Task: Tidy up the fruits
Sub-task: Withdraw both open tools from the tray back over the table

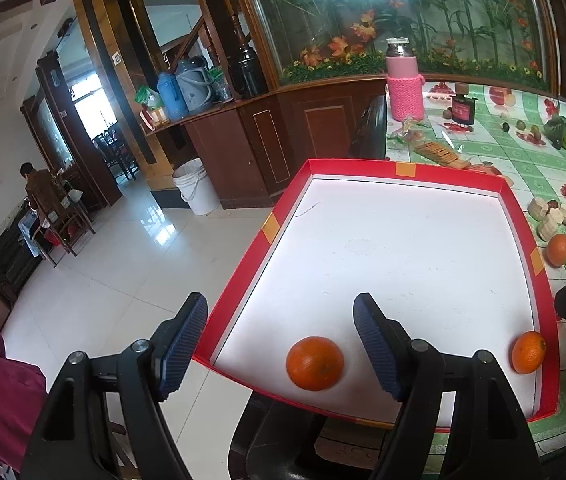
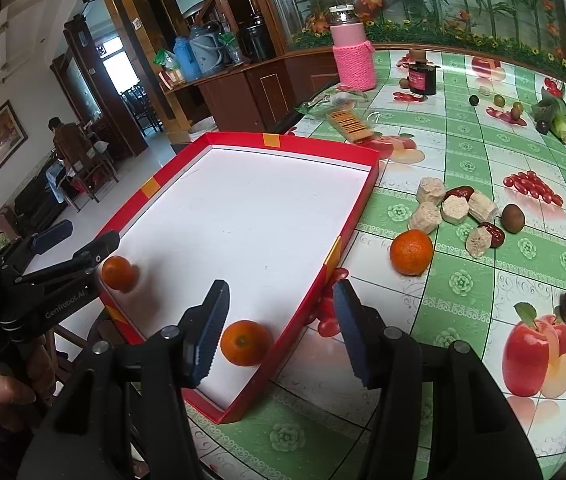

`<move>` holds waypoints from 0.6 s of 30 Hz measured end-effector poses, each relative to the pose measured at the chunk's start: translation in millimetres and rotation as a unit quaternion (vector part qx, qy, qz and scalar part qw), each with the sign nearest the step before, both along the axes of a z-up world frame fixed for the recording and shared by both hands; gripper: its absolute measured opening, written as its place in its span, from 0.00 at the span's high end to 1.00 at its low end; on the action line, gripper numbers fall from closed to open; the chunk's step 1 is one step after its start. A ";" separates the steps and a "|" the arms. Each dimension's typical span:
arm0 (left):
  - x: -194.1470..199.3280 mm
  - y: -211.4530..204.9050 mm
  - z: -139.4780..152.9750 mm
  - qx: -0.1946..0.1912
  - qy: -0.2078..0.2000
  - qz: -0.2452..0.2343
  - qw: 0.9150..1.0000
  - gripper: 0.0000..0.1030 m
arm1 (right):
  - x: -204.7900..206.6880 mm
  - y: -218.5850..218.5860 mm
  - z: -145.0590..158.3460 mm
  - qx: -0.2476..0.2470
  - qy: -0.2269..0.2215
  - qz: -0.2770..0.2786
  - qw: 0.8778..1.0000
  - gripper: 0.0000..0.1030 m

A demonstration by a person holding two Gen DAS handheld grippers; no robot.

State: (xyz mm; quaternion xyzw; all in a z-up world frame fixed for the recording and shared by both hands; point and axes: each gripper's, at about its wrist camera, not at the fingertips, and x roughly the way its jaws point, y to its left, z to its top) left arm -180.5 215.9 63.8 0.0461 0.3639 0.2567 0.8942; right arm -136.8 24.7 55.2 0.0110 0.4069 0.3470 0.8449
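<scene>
A red-rimmed tray [image 1: 363, 166] [image 2: 323, 152] with a white floor lies on the table's left part. Two oranges are inside it at the near end. One orange [image 1: 315, 363] [image 2: 119, 273] lies just below my open left gripper [image 1: 281, 304] [image 2: 93, 232], touching neither pad. The other orange [image 1: 528, 352] [image 2: 246, 343] sits in the near right corner, under my open right gripper [image 2: 281, 292]. Nothing is held. A third orange [image 1: 558, 250] [image 2: 411, 252] rests on the tablecloth right of the tray.
Several pale cake chunks [image 2: 453, 208], dates and a brown fruit [image 2: 513, 218] lie near the third orange. A pink-sleeved bottle [image 2: 353, 54], a dark jar [image 2: 422, 76] and a biscuit pack [image 2: 349, 124] stand beyond the tray. The tray's left side overhangs the tiled floor [image 1: 131, 264].
</scene>
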 end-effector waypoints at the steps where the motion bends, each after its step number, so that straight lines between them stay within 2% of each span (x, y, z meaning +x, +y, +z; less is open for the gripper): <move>1: -0.2 -1.5 -0.9 0.000 0.000 0.001 1.000 0.27 | 0.3 -0.7 -0.2 0.000 0.001 0.000 1.000 0.46; 18: 2.8 -14.9 -5.8 0.003 0.014 -0.007 1.000 0.27 | 4.6 -16.0 -2.1 0.012 0.010 -0.015 1.000 0.46</move>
